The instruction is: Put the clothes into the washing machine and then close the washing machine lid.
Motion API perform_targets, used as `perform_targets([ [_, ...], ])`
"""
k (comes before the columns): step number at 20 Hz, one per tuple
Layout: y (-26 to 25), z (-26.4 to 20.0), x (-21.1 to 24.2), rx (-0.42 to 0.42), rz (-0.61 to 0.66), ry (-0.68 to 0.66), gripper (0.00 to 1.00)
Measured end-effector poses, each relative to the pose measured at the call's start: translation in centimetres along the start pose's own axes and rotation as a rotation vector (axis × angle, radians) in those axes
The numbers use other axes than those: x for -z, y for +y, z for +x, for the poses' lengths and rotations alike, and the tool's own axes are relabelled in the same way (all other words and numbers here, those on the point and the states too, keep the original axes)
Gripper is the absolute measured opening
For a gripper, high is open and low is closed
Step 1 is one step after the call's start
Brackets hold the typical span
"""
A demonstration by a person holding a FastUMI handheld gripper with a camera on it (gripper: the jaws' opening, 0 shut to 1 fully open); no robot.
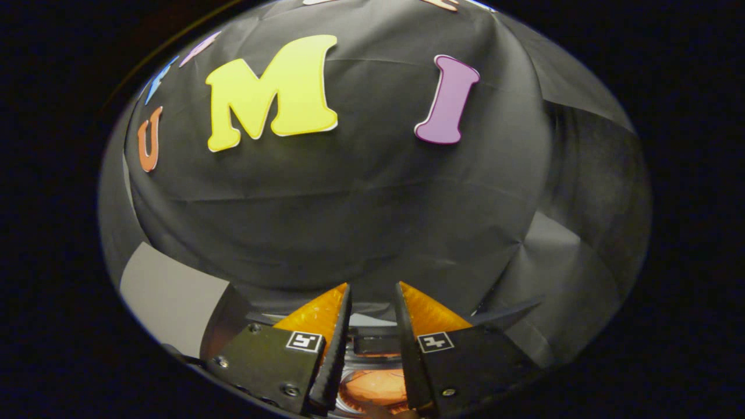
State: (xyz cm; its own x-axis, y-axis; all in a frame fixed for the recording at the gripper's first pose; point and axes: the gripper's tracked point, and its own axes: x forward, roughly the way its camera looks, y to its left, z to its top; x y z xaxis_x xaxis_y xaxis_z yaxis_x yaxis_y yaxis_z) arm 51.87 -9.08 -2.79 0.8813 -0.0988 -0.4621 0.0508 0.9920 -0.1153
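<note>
The hand-held gripper (372, 291) points at the black cloth wall (349, 221) of the booth. Its fingers stand apart with a narrow gap between the tips, and nothing is pinched between them.

Below the gap, at the base of the fingers, part of the washing machine (372, 343) shows: a dark strip with a clear, glossy round part beneath it, probably the lid or drum opening. Orange material (375, 387) lies inside or under that clear part. It is probably the clothes, already at or in the machine.

Risks from this position:
- The hand-held gripper is aimed well above the washing machine. A descent made without re-aiming could strike the rim instead of meeting the lid.
- If the orange material lies across the rim, closing the lid could trap it and leave the lid ajar.
- The narrow finger gap may be too small to take the lid edge; a push with one finger could slip on the glossy surface.

Hidden or unclear:
- Most of the washing machine is covered by the fingers and the gripper body.
- Whether the lid is up or down cannot be told.
- Whether the orange material is fully inside cannot be told.
- A pale grey panel (169, 297) stands beside the washing machine; its purpose is unclear.
</note>
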Motion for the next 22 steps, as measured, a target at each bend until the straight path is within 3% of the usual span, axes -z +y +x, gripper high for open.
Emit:
perform_targets([
  [3, 0.3, 1.9, 3.0, -0.029, -0.009, 0.082, 0.46],
  [4, 0.2, 2.3, 2.2, -0.031, 0.008, 0.006, 0.47],
  [5, -0.2, 2.5, 2.8, -0.03, 0.01, 0.032, 0.5],
  [7, -0.4, 1.6, 3.1, -0.05, 0.053, 0.015, 0.56],
  [22, -0.6, -5.7, 8.6, -0.026, 0.064, 0.039, 0.56],
])
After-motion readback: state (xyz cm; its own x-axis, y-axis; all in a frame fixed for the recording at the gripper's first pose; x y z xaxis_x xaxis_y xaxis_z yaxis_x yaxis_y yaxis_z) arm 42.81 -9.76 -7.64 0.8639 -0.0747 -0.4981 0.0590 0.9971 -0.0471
